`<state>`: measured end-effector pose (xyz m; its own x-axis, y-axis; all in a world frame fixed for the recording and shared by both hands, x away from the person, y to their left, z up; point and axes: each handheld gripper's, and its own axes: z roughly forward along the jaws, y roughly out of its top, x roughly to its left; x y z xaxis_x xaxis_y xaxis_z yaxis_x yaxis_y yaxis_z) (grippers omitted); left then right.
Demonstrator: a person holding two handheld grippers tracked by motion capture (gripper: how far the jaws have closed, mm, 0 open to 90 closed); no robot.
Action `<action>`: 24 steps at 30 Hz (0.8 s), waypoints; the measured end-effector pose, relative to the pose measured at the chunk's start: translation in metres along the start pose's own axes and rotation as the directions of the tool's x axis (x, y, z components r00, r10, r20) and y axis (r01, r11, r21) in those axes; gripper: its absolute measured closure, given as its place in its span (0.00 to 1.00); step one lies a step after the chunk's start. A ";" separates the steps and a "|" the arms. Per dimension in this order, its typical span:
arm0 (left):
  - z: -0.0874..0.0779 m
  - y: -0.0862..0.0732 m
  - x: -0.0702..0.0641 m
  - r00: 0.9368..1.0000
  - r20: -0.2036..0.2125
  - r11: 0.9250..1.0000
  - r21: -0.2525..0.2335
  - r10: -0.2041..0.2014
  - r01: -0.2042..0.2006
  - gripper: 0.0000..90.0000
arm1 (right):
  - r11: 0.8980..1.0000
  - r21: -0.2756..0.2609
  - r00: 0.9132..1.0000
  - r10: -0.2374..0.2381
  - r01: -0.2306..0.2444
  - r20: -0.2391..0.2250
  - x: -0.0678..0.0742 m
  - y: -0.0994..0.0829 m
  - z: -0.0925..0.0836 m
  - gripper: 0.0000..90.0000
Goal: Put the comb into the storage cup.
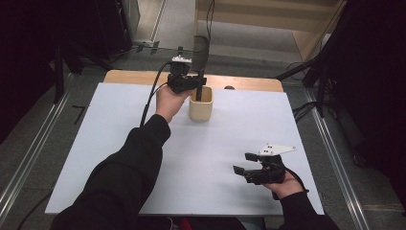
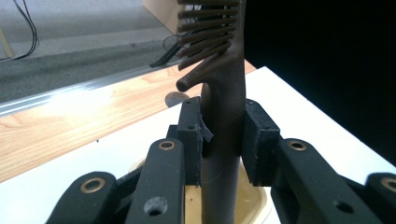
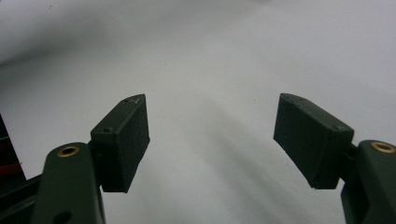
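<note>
A cream cup (image 1: 201,106) stands on the white table sheet (image 1: 225,139) near the far edge. A dark slotted spatula (image 1: 201,52) stands upright with its handle down in the cup. My left gripper (image 1: 194,82) is shut on the handle just above the cup's rim. In the left gripper view the two pads press the spatula's handle (image 2: 224,135) from both sides, with the cup's rim (image 2: 254,203) below. My right gripper (image 1: 245,163) rests low over the sheet at the near right, open, with nothing between its fingertips (image 3: 212,135).
A strip of wooden tabletop (image 1: 143,76) shows beyond the sheet's far edge. Black stands (image 1: 306,72) and cables lie on the floor around the table. Metal rails (image 1: 33,143) run along both sides.
</note>
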<state>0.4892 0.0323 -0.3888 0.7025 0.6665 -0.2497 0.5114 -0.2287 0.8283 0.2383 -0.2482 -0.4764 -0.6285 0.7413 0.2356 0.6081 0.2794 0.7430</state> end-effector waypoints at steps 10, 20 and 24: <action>0.007 -0.010 0.004 1.000 0.000 1.000 0.010 -0.002 0.002 0.80 | 1.000 0.000 1.000 0.000 0.000 -0.002 0.000 0.000 0.000 0.28; 0.012 -0.018 0.008 1.000 0.012 1.000 0.017 -0.002 0.002 0.80 | 1.000 0.002 1.000 -0.004 0.004 -0.003 -0.001 0.000 0.001 0.28; 0.014 -0.021 0.009 1.000 0.016 1.000 0.019 -0.007 0.006 0.80 | 1.000 0.002 1.000 -0.001 0.001 -0.002 -0.001 0.001 0.001 0.28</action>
<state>0.4918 0.0335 -0.4152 0.7070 0.6564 -0.2634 0.5250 -0.2376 0.8173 0.2401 -0.2481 -0.4770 -0.6300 0.7397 0.2366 0.6088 0.2813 0.7418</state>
